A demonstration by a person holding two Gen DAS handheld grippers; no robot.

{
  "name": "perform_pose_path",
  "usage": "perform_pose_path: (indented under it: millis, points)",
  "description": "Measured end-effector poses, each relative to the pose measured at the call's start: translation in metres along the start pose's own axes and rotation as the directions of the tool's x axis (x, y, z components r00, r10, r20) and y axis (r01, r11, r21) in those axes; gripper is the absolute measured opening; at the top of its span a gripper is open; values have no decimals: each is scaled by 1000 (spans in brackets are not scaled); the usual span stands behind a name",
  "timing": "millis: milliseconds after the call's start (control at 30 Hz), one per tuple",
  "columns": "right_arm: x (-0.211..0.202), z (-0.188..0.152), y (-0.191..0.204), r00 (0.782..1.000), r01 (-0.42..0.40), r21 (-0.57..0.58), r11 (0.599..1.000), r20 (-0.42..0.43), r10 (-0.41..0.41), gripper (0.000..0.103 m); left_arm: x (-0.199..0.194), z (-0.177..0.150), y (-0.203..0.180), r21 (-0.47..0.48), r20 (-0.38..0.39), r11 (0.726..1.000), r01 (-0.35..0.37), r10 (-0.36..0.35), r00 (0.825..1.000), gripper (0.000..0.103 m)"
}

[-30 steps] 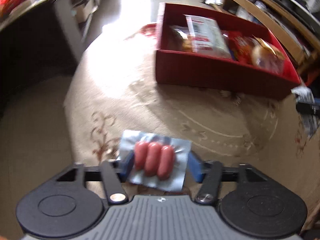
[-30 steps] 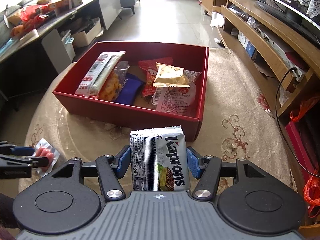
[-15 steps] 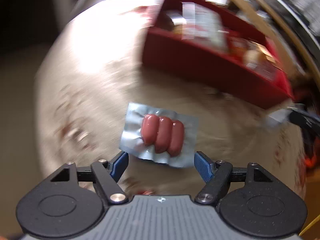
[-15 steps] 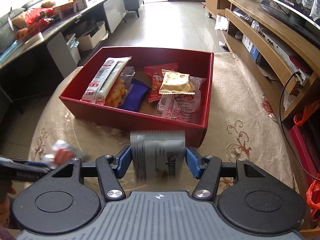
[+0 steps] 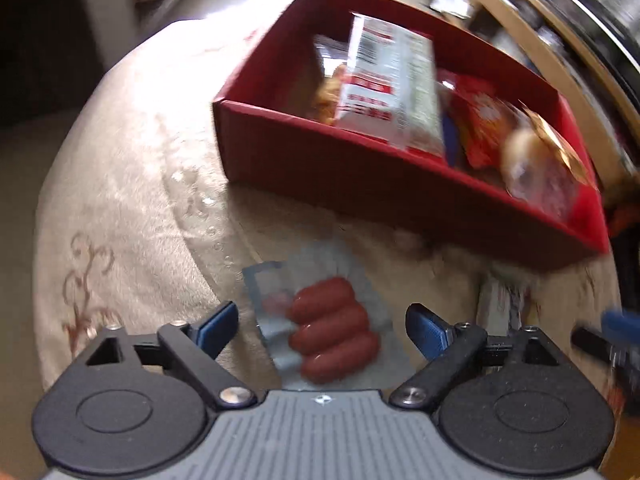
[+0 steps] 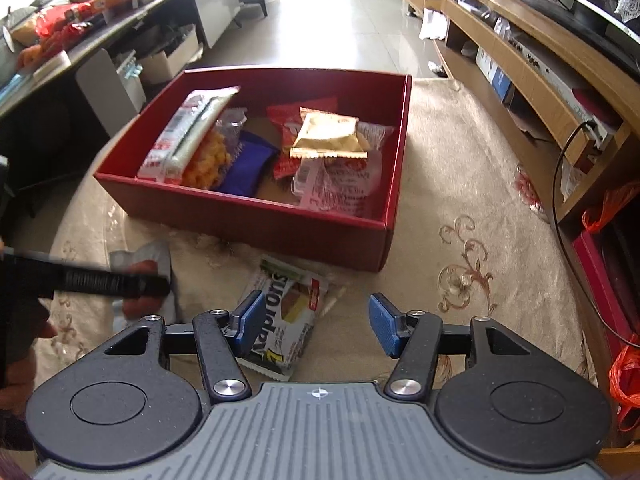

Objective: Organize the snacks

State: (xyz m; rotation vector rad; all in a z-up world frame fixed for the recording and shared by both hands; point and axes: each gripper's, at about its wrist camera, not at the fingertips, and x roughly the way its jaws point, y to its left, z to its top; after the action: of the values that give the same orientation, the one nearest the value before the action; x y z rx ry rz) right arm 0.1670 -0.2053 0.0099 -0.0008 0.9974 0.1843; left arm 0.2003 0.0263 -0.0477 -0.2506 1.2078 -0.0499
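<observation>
A clear pack of three red sausages (image 5: 328, 332) lies on the beige cloth, just in front of the red box (image 5: 360, 168). My left gripper (image 5: 322, 320) hovers over it with its jaws opening, and neither pad touches the pack. In the right wrist view the Kaprons wafer pack (image 6: 286, 312) lies flat on the cloth before the red box (image 6: 256, 220). My right gripper (image 6: 318, 314) stands open above it; the left finger overlaps the pack and the right finger is well clear. The box holds several snack packets.
The beige tablecloth (image 6: 460, 200) covers a round table. A wooden TV bench (image 6: 520, 60) runs along the right, with a cable and a red bag (image 6: 624, 364) beside it. A dark counter (image 6: 80, 40) with clutter stands at the left.
Both packs have left the grippers and now lie on the cloth before the box. The left jaws have spread wide as that gripper moved closer to the box. The right jaws have spread too.
</observation>
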Motion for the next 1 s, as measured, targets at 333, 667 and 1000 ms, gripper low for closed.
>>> perform_pose_path:
  millis: [333,667,1000]
  points:
    - [17,-2,3,999,12,39,999,-52,-10,69,3,-17,-26,155,45,975,-158,153,987,70]
    - [56,5,28,993,16,101,995,-116,-4,72,4,-16,-9,164,45,974,-159,154,987,70]
    - [67,0,43,988,82,-16,996,-129,-84,67,-3,-18,-4,192,47,971,-142,135,990,73]
